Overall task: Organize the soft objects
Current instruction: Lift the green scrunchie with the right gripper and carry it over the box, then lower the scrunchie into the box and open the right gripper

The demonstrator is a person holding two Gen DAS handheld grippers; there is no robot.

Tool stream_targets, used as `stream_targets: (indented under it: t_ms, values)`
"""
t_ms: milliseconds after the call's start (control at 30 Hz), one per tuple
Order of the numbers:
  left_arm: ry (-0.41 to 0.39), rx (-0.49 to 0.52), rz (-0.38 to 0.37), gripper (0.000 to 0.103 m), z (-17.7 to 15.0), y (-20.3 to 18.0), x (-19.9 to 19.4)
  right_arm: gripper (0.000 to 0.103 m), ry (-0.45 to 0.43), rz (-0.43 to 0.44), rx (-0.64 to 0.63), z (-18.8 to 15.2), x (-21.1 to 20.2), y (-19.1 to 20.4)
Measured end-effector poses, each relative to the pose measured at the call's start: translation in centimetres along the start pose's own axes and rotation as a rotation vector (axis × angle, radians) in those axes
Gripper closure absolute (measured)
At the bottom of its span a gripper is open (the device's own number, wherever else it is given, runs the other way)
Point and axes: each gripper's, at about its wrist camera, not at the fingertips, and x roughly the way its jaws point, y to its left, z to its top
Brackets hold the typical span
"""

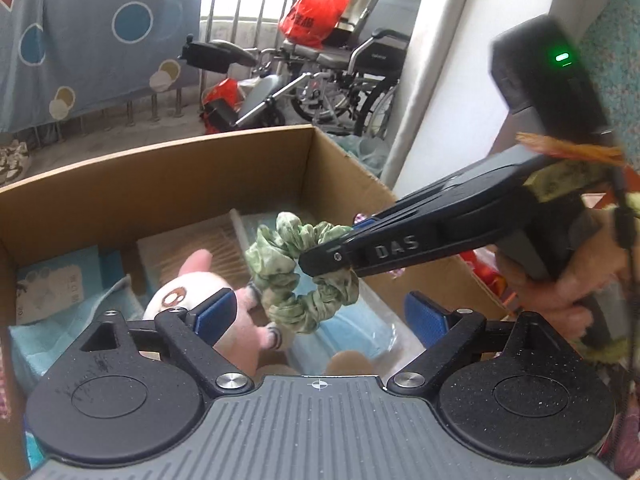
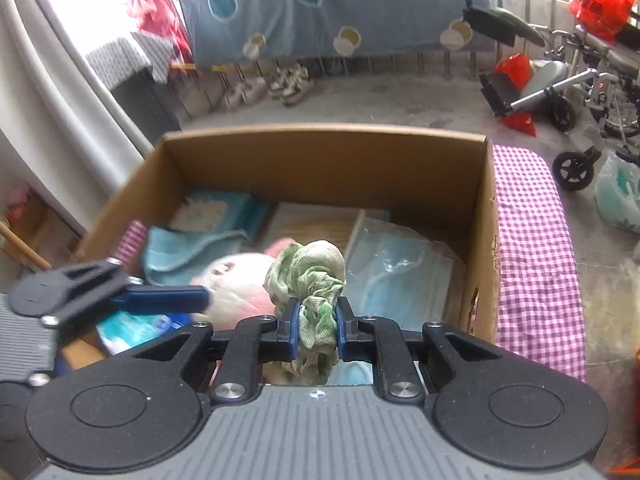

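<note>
Right gripper (image 2: 317, 330) pinching scrunchie (image 2: 310, 280) over box (image 2: 320, 148) (tilted down).

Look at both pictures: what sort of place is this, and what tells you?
Probably a home balcony or utility area: a bedsheet hung along railings, shoes on the bare floor, and a folded wheelchair stored there.

Pink plush toy (image 2: 236, 280): in your right wrist view it is blurred, and your right gripper (image 2: 318, 330) covers its lower part.
Green scrunchie (image 2: 316, 300): its bottom drops out of sight behind that gripper's body.
Left gripper (image 2: 168, 296): smeared at the left edge of your right wrist view.
Your hand (image 1: 560, 280): cut off at the right edge of the left wrist view.
Cardboard box (image 1: 180, 184): its near wall is hidden.
</note>
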Motion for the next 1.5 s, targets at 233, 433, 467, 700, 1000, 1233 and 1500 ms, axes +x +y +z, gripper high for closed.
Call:
stream_targets:
  t_ms: [233, 433, 467, 700, 1000, 1233, 1500]
  values:
    - [-0.069, -0.042, 0.019, 0.004, -0.9, 1.4, -4.5, 0.082, 0.107, -0.06, -0.049, -0.1, 2.6, 0.0]
    - [-0.12, -0.106, 0.038, 0.003, -1.0, 2.1, -6.8, 0.077, 0.164, -0.161, -0.078, 0.1, 3.8, -0.2]
    - [-0.127, -0.114, 0.042, 0.002, -1.3, 2.2, -7.3, 0.073, 0.172, -0.172, -0.083, 0.0, 3.8, 0.0]
    - [-0.155, -0.153, 0.088, 0.001, -2.7, 2.8, -9.9, 0.05, 0.186, -0.253, -0.174, -0.3, 4.1, 2.0]
    - [-0.183, -0.18, 0.141, 0.001, -4.2, 3.3, -11.8, 0.026, 0.071, -0.392, -0.238, 0.0, 1.1, 3.6]
    - [-0.205, -0.223, 0.209, 0.001, -4.8, 3.8, -13.5, 0.026, -0.085, -0.326, -0.175, -0.8, -4.7, 5.5]
    - [-0.197, -0.203, 0.309, 0.0, -5.4, 3.2, -15.4, 0.0, -0.308, -0.182, -0.078, -4.2, -13.4, 9.4]
